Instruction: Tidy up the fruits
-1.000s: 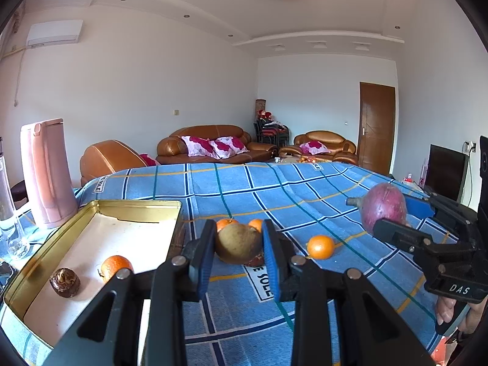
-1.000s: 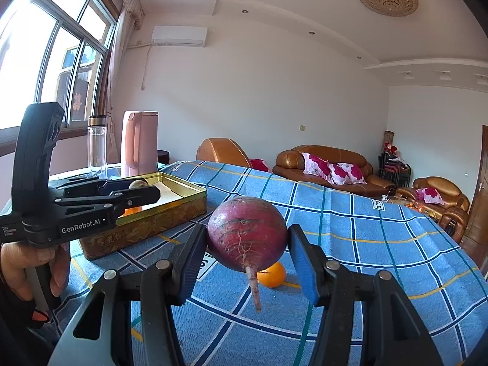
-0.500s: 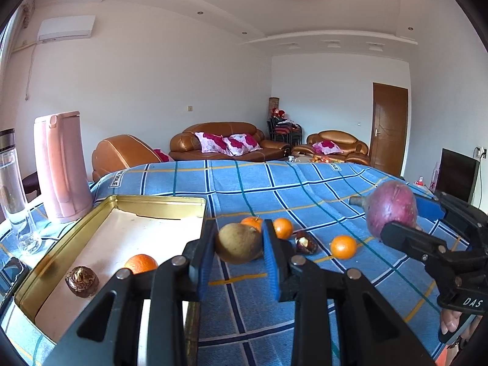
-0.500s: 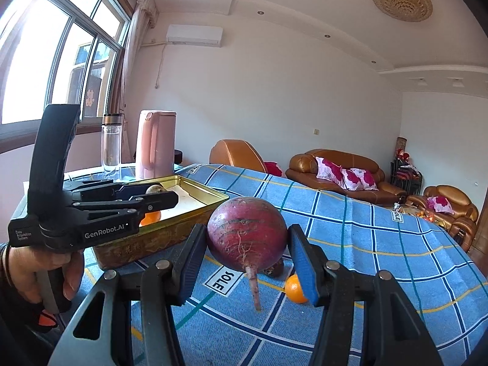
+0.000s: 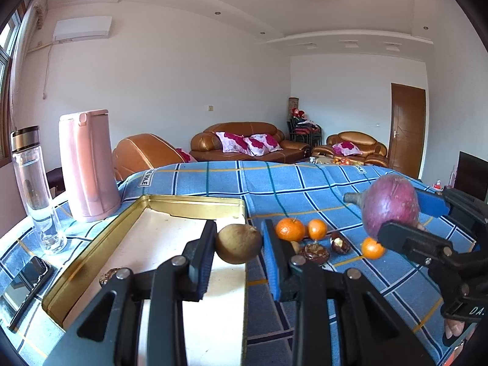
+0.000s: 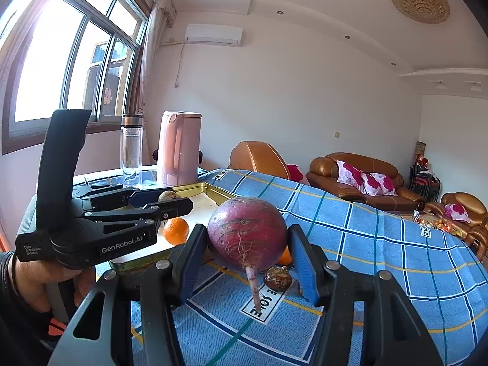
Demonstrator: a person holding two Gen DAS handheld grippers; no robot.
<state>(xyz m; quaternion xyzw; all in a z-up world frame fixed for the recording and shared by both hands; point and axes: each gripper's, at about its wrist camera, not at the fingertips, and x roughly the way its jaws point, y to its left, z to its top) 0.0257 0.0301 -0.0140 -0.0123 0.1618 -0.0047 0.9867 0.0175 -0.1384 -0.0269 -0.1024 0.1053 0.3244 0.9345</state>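
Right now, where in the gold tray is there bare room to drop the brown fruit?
The gold tray is mostly bare: the white liner from the far rim toward the pink kettle is free. An orange and a dark fruit sit near its close end. On the blue cloth, the loose fruit cluster right of the tray is crowded.

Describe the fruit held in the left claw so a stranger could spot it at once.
Start at the gold tray on the blue checked cloth. Over its right edge, the left claw grips a brown fruit. It is dull, rough-skinned and egg-shaped, unlike the glossy oranges nearby and the big purple root in the right claw.
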